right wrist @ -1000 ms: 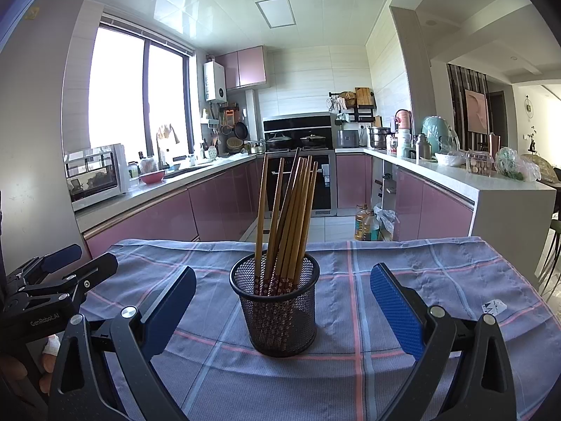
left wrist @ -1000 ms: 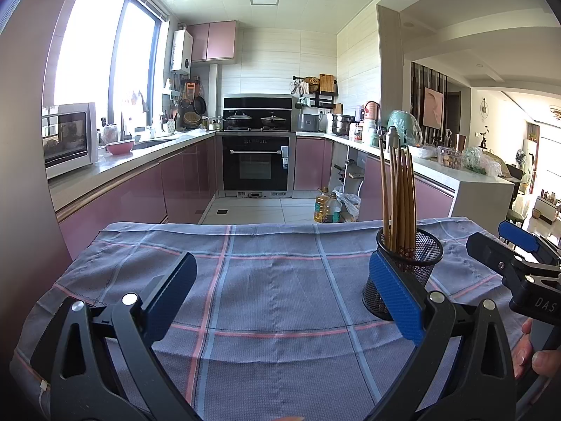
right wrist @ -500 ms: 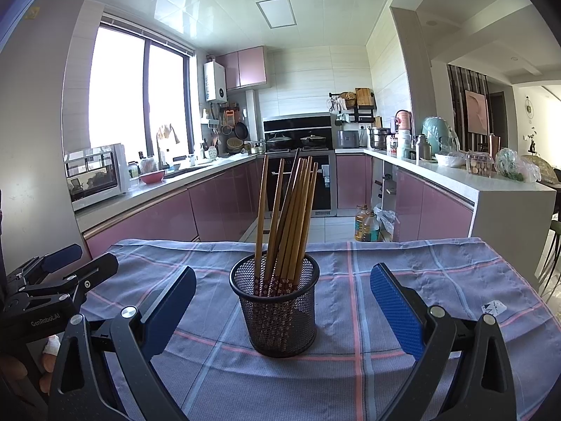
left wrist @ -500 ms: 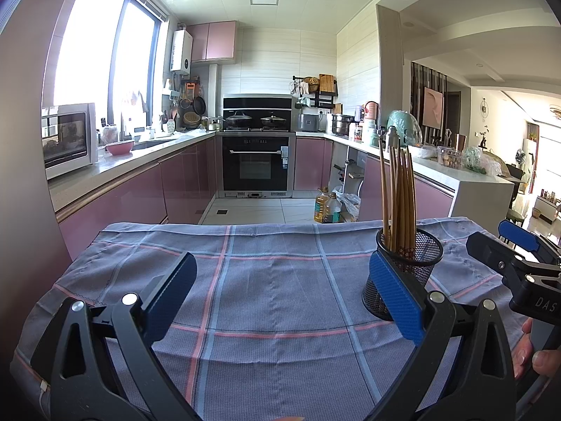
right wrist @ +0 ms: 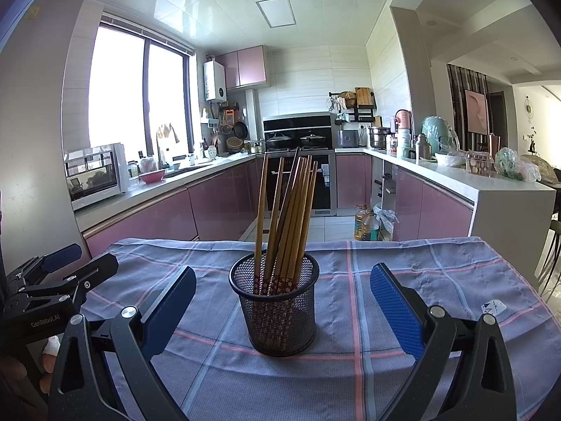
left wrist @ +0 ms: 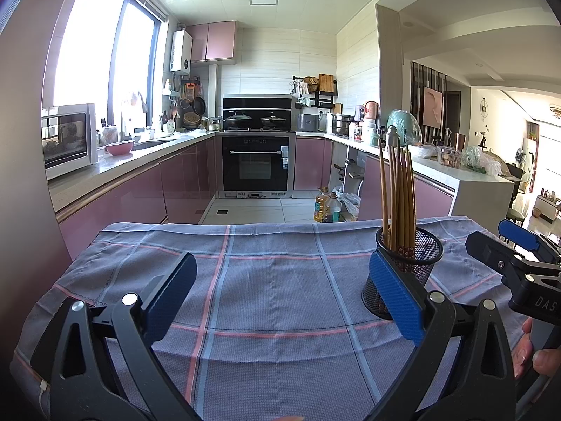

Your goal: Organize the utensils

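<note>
A black mesh holder (right wrist: 277, 308) stands upright on the checked tablecloth (right wrist: 385, 273), with several wooden chopsticks (right wrist: 291, 210) standing in it. My right gripper (right wrist: 282, 303) is open and empty, its blue pads (right wrist: 394, 310) on either side of the holder and a little short of it. My left gripper (left wrist: 280, 296) is open and empty over bare cloth to the left. In the left wrist view the holder (left wrist: 406, 266) and chopsticks (left wrist: 398, 196) show behind the right finger. The right gripper also shows at that view's right edge (left wrist: 515, 259).
The table's far edge (left wrist: 280, 226) drops to the kitchen floor. A small white tag (right wrist: 492, 307) lies on the cloth at the right. Pink cabinets, an oven (left wrist: 257, 168) and worktops stand well beyond the table. The left gripper shows in the right wrist view (right wrist: 63, 280).
</note>
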{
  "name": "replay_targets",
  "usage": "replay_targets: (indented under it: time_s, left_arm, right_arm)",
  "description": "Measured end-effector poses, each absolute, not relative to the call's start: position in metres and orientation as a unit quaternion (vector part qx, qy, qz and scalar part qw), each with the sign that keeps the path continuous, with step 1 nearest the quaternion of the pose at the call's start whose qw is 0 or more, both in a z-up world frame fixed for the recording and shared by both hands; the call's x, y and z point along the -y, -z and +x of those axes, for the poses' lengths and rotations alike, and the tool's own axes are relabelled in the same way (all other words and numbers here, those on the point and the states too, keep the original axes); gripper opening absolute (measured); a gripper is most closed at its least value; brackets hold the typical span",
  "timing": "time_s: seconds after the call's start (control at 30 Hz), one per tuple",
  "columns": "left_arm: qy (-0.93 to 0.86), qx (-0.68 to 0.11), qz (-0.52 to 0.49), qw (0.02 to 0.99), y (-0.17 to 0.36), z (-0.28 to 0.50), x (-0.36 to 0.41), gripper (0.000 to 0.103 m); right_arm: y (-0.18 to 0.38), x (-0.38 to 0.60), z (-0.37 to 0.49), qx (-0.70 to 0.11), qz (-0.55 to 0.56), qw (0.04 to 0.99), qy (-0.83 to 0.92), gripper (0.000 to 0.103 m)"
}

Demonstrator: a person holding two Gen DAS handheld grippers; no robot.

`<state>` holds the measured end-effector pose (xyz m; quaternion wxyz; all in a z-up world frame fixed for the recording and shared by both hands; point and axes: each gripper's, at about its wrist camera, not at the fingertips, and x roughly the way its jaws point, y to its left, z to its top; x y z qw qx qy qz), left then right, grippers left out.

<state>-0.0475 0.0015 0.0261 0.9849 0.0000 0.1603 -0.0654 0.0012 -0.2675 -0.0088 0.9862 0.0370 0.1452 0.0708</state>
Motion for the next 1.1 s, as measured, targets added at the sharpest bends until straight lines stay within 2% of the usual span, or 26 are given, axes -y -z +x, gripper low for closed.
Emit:
replay_targets:
  time_s: [1.1]
  left_arm:
    - [0.066, -0.162, -0.001, 0.985, -0.0231, -0.0488, -0.0019, 0.097]
  right_arm:
    - [0.0098, 0.2675, 0.0015, -0.147, 0.038, 0.986, -0.071, 0.096]
